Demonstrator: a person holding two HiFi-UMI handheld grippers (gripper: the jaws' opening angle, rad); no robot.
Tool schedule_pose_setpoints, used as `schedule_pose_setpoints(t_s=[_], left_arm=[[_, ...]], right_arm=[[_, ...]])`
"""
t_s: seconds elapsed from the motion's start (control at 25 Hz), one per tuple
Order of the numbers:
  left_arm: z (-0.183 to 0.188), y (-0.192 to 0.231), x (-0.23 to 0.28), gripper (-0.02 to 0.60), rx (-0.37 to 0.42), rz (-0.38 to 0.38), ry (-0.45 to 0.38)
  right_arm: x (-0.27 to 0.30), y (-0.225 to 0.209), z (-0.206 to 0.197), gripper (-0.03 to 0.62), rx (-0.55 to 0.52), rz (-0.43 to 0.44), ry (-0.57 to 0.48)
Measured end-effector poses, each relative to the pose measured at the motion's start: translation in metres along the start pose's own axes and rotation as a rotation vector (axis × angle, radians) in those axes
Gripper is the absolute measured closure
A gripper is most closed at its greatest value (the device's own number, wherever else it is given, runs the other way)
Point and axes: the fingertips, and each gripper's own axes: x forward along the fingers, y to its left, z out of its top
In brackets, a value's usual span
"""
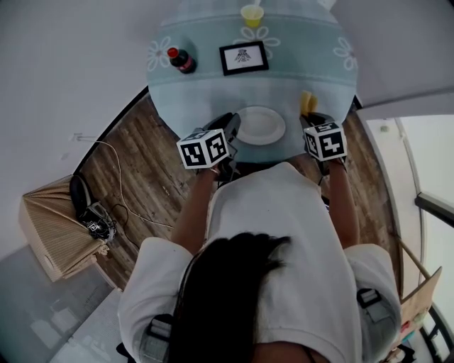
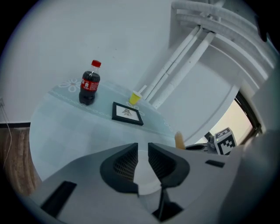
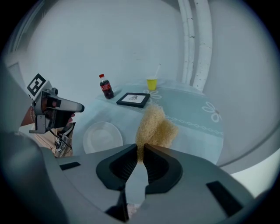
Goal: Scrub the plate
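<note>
A white plate (image 1: pixel 264 127) lies near the front edge of the round table (image 1: pixel 213 92) with its pale blue cloth. My left gripper (image 1: pixel 232 127) hangs at the plate's left rim. In the left gripper view the jaws (image 2: pixel 142 146) stand a narrow gap apart, and the plate (image 2: pixel 143 176) shows through that gap without the pads pressing on it. My right gripper (image 1: pixel 311 119) is just right of the plate, shut on a yellow mesh sponge (image 3: pixel 155 127) that sticks out past its fingertips (image 3: pixel 141 148). The right gripper view also shows the plate (image 3: pixel 103 136).
A cola bottle (image 1: pixel 181 61), a black-framed picture (image 1: pixel 243 57) and a yellow cup (image 1: pixel 251 15) with a straw stand at the far side of the table. On the wooden floor at the left sit a cardboard box (image 1: pixel 50 227) and cables (image 1: pixel 96 220).
</note>
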Motion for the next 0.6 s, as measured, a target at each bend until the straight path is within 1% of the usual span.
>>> schedule_pose_setpoints(t_s=[0.08,0.16,0.36,0.48,0.6], left_arm=[[0.004,-0.005,-0.002,0.516,0.019,0.009,-0.025],[0.008,-0.007,-0.003,0.534,0.021,0.025,-0.049],[0.010,-0.003,-0.007,0.565,-0.007,0.055,-0.095],[0.005,-0.004,-0.009,0.569,-0.024,0.047,-0.090],[-0.001,-0.009,-0.006,0.569,-0.028,0.009,-0.062]], right_arm=[[0.001,-0.006,0.001,0.536,-0.002,-0.008,0.001],[0.003,-0.011,0.001,0.536,-0.012,-0.017,0.012],[0.010,-0.021,-0.001,0.536,-0.031,-0.026,0.049],[0.010,-0.023,0.000,0.536,-0.017,-0.034,0.044],[0.018,-0.022,-0.007,0.536,-0.006,-0.014,0.070]])
